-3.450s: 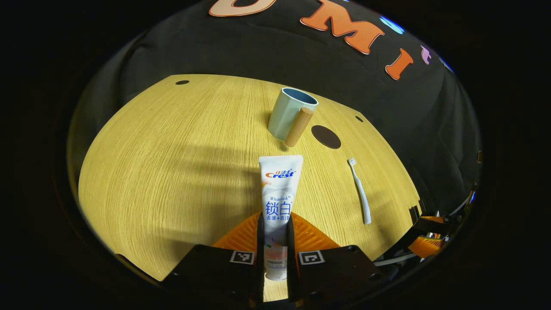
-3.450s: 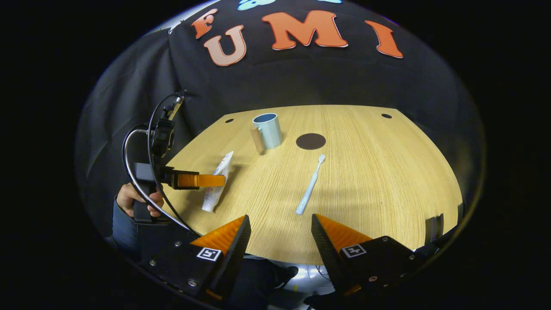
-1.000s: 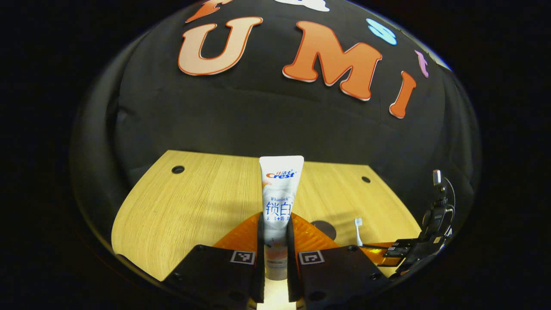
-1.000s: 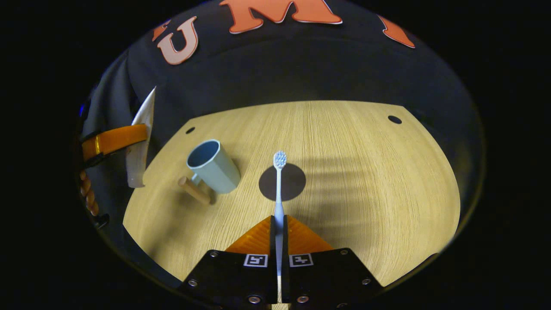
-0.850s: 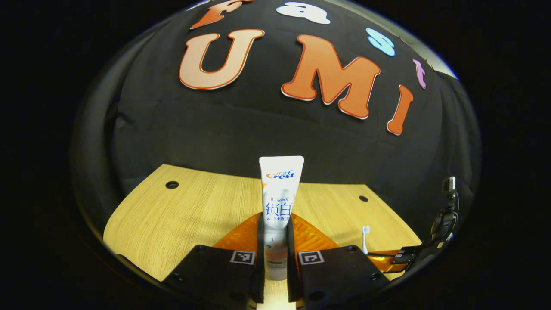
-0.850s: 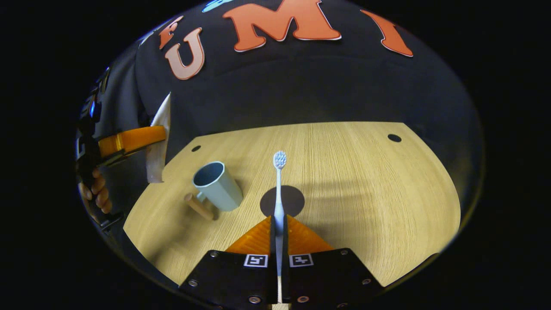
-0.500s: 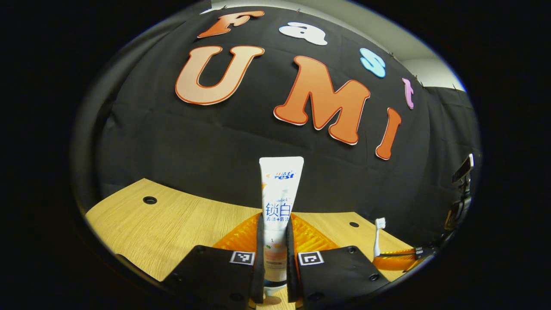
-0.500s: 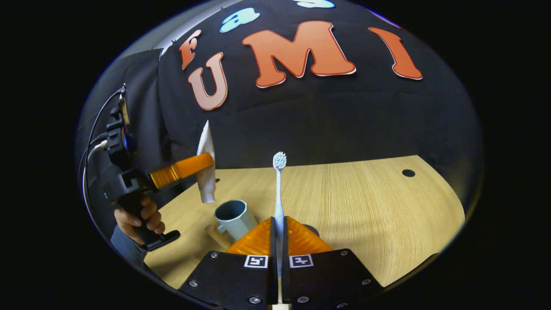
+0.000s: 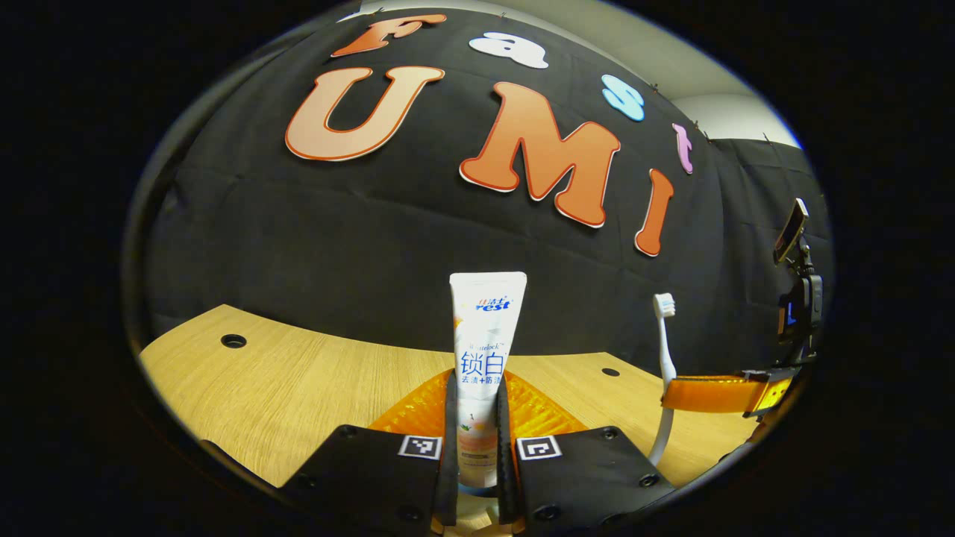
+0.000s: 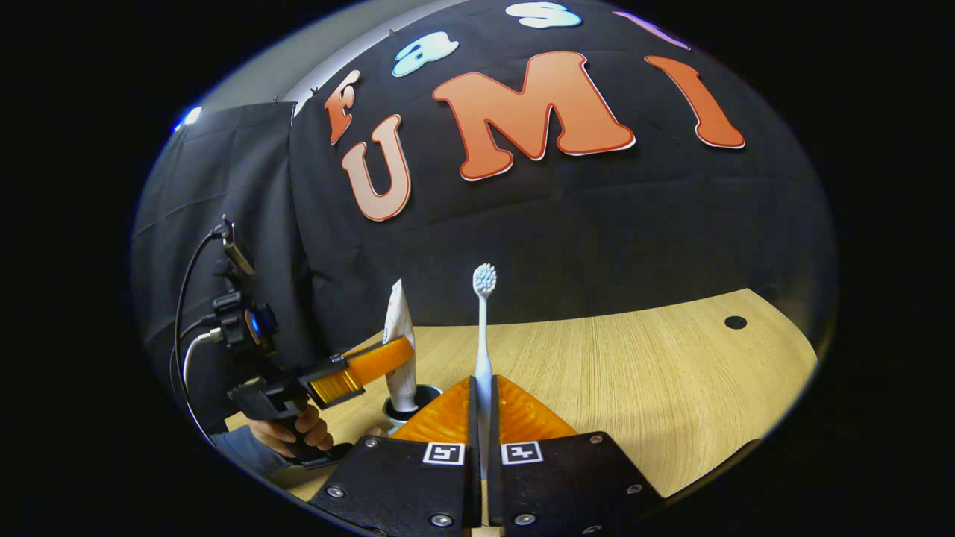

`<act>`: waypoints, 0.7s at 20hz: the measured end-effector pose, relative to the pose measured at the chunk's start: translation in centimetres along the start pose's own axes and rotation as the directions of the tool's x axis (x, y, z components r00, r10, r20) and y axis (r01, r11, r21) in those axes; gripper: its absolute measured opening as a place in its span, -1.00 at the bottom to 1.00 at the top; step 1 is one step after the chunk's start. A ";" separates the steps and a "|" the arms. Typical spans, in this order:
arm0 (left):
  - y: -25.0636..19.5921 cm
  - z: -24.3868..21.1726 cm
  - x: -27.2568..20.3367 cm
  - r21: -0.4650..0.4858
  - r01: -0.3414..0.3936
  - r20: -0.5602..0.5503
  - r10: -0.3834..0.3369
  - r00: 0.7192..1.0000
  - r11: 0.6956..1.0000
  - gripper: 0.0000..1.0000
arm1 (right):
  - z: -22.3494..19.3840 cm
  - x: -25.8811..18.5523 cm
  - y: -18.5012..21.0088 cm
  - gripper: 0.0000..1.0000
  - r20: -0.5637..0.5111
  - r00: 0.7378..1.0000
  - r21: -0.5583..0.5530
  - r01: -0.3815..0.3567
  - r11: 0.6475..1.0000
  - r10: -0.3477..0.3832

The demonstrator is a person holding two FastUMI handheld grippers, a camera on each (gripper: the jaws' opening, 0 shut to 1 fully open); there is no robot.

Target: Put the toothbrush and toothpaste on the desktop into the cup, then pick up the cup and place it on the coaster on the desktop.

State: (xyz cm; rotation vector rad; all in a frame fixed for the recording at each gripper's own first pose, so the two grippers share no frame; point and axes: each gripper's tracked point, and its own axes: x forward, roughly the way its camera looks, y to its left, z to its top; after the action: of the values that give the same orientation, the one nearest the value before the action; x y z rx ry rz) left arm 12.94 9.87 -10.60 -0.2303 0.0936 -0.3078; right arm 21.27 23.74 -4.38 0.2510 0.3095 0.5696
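My left gripper [image 9: 477, 379] is shut on the white toothpaste tube [image 9: 483, 335], which stands upright with its flat end up. In the right gripper view the left gripper [image 10: 399, 352] holds that tube [image 10: 398, 321] with its lower end inside the pale blue cup [image 10: 421, 396] on the table. My right gripper [image 10: 483, 384] is shut on the pale toothbrush [image 10: 483, 328], upright with the bristles on top, just right of the cup. In the left gripper view the toothbrush [image 9: 663, 350] and right gripper [image 9: 675, 393] stand to the right. My right fingers cover most of the cup.
The light wooden table [image 10: 642, 388] stretches to the right, with a small dark hole [image 10: 735, 322] near its far corner and another hole [image 9: 233, 341] at the far left. A hand [image 10: 287, 432] holds the left gripper's handle at the table's left edge.
Both grippers have tilted up and moved in over the cup. The toothpaste's lower end has gone down into the cup, and the toothbrush has been raised upright beside it.
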 end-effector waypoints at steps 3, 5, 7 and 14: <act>0.9 -0.6 0.5 0.047 -0.022 0.000 0.022 1.000 0.999 -0.55 | 1.7 1.0 0.6 -0.93 0.066 0.997 -0.004 -0.025 1.000 0.025; 1.0 -0.8 0.3 0.055 -0.021 0.008 0.020 1.000 0.998 -0.55 | 2.7 1.5 1.5 -0.93 0.102 0.994 -0.006 -0.045 0.999 0.045; 1.0 -0.9 0.4 0.052 -0.021 0.009 0.020 1.000 0.998 -0.53 | 3.3 2.0 1.8 -0.93 0.134 0.990 -0.024 -0.050 0.998 0.053; 0.9 -1.9 -0.1 0.079 -0.005 -0.035 0.008 0.999 0.997 -0.46 | 2.4 4.7 3.1 -0.94 0.150 0.987 -0.007 -0.061 0.998 0.062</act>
State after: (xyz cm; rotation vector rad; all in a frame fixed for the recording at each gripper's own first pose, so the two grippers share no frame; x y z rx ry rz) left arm 12.88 10.37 -12.61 -0.1458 0.1168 -0.3085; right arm 24.33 28.50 -2.24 0.3003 0.1557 0.6084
